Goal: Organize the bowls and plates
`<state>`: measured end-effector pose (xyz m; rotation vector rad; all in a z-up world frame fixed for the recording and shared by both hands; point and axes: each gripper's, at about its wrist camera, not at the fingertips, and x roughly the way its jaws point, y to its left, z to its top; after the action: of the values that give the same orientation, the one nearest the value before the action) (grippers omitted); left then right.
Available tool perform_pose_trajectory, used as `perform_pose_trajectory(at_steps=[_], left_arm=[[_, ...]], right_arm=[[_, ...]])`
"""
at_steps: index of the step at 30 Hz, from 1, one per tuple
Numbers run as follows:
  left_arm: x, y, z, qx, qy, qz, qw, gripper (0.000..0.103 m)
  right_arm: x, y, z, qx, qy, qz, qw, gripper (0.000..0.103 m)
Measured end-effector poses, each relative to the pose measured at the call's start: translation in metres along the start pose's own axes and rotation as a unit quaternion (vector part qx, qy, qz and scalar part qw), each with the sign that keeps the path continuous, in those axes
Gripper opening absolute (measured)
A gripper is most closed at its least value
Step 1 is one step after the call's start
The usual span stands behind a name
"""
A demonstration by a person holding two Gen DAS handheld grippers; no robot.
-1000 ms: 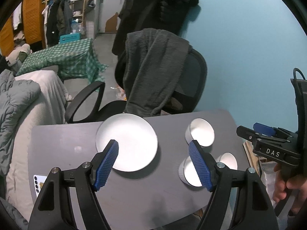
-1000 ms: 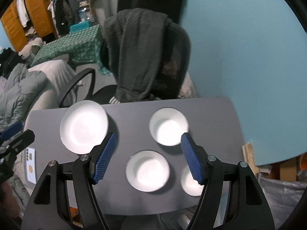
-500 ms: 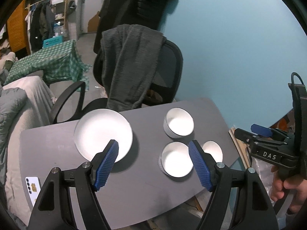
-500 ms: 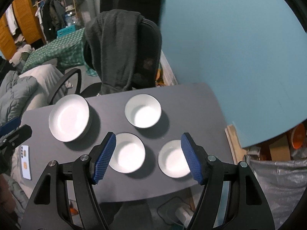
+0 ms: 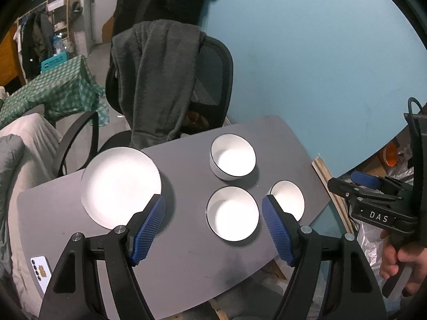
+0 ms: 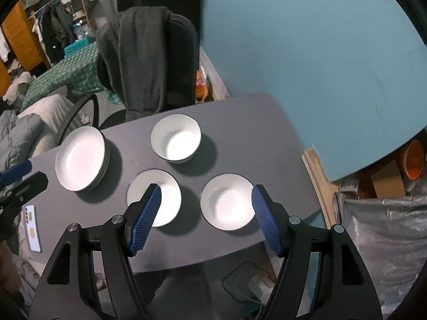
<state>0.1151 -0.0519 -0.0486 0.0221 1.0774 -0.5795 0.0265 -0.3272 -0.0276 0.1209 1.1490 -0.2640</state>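
On the dark grey table (image 5: pixel 186 256) lie a stack of white plates (image 5: pixel 121 185) at the left, a deep white bowl (image 5: pixel 232 160) at the back, a middle bowl (image 5: pixel 232 213) and a right bowl (image 5: pixel 289 196). The right wrist view shows the plates (image 6: pixel 80 158), deep bowl (image 6: pixel 175 141), middle bowl (image 6: pixel 157 196) and right bowl (image 6: pixel 228 201). My left gripper (image 5: pixel 213 226) is open and empty, high above the middle bowl. My right gripper (image 6: pixel 206 216) is open and empty, high above the right bowl; it also shows in the left wrist view (image 5: pixel 373 194).
A phone (image 6: pixel 32 228) lies at the table's left edge. An office chair with a grey garment (image 5: pixel 162 85) stands behind the table. A blue wall (image 5: pixel 307 53) is at the right. Bags and boxes (image 6: pixel 387 213) sit on the floor right of the table.
Both grippers have drawn back and up from the table, so the dishes look smaller and sit further left and lower. The dishes have not moved. Both grippers stay open.
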Motion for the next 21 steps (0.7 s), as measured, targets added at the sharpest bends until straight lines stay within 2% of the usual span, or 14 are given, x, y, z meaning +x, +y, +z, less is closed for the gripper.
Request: perform_pose_trajectory(at_steps=[11,17,21], left_arm=[[0.028,-0.011,0.009,0.029,0.029,-0.003,0.9992,0.076],[0.050,-0.009,0.006,0.031,0.047,0.003,0.9984,0.076],[0.068,-0.005,0.002,0.028,0.062,0.005,0.9977,0.075]], right_arm=[[0.025,-0.018,-0.002,0.022,0.027,0.012,0.999,0.069],[0.042,-0.016,0.001,0.017,0.034,0.033,0.999,0.069],[0.062,-0.009,0.005,0.004,0.043,0.063,0.997,0.069]])
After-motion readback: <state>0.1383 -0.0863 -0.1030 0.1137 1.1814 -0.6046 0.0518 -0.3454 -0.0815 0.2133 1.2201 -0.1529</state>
